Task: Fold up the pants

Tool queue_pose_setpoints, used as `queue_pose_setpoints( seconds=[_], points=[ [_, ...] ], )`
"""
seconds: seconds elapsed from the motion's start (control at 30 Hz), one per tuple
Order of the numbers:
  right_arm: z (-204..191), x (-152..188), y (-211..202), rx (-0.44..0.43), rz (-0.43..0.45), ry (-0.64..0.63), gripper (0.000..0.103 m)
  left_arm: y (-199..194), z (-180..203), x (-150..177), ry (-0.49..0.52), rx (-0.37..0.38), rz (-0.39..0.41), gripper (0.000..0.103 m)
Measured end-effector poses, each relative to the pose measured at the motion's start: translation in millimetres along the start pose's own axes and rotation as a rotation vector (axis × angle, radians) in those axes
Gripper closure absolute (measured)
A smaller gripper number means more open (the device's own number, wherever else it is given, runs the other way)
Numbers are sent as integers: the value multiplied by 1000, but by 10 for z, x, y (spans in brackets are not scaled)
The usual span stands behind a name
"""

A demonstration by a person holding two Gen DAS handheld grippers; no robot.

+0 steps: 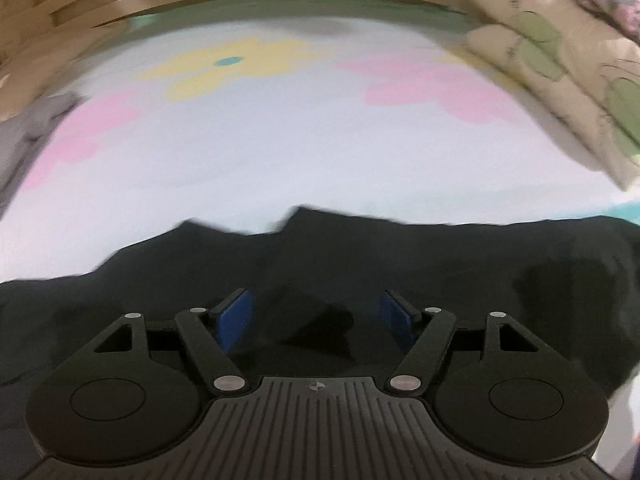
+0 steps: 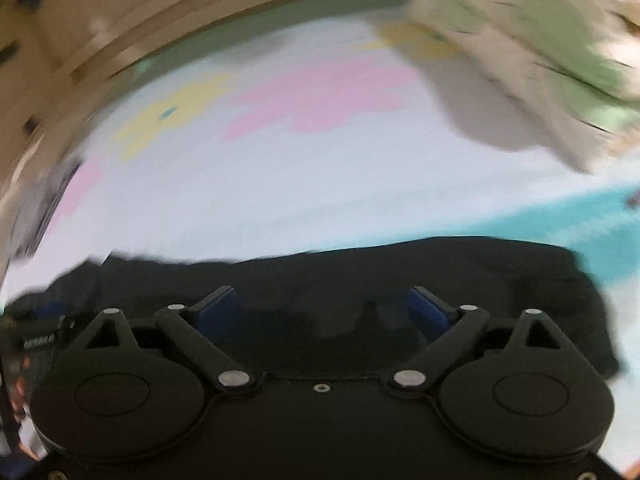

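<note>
Hovering over the black pants (image 1: 360, 264), both grippers look down at the cloth, which fills the lower half of each wrist view as a band w/ its long axis running left-right across the frame, lying on a pale floral sheet (image 1: 280, 160). Left gripper (image 1: 316, 316) has jaws apart, blue pads (image 1: 234, 320) clear of the fabric, nothing held; right gripper (image 2: 322, 312) jaws wide apart, also empty, pants below and between the pads. Can't tell which hand is nearer, both sit right above the cloth, so next grab prob. means dropping straight onto it.
</note>
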State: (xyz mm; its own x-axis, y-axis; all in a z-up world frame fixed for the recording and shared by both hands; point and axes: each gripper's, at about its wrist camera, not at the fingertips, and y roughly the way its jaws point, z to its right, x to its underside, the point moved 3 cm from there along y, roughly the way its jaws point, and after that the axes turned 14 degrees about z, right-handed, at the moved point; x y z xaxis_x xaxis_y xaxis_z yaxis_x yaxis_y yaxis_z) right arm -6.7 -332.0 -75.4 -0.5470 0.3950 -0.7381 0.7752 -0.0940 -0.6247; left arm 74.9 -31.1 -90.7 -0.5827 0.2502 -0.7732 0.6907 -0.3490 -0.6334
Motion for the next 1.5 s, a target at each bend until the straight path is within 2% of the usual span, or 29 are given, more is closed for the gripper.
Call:
queue_pose_setpoints(
  seconds=[0.17,0.33,0.4,0.5,0.67,0.77,0.87,1.03,1.13,1.2,1.33,1.37,1.4,1.47,1.5],
  points=[
    [806,-108,-141,128,47,260,0,145,397,22,52,90,-24,33],
    [1465,170,-305,279,29,504,0,163,610,126,144,159,-29,33],
    [1658,310,-353,350,-11,566,0,163,654,168,166,164,-38,33],
    [1823,520,-407,404,-34,625,0,172,655,199,158,177,-52,33],
    [1716,631,-215,327,-67,668,0,220,626,190,133,179,-73,33],
    [1558,592,-126,331,-9,621,0,234,626,197,137,184,-85,33],
    [1524,587,-81,340,33,656,0,263,652,218,147,185,-96,33],
    [1400,537,-34,331,-56,503,0,264,704,240,167,186,-98,33],
    [1400,572,-54,320,-38,497,0,245,737,239,175,188,-96,33],
    [1440,600,-83,302,4,529,0,233,759,238,180,191,-93,33],
    [1560,665,-196,270,105,692,1,220,803,236,188,186,-91,33],
    [1585,659,-206,250,114,709,11,218,814,234,189,184,-92,33],
    [1595,639,-204,214,119,712,36,218,831,227,190,182,-92,33],
    [1599,628,-136,110,83,722,54,212,858,220,195,182,-92,33],
    [1578,648,-103,73,62,742,53,213,881,215,196,183,-92,33]
  ],
)
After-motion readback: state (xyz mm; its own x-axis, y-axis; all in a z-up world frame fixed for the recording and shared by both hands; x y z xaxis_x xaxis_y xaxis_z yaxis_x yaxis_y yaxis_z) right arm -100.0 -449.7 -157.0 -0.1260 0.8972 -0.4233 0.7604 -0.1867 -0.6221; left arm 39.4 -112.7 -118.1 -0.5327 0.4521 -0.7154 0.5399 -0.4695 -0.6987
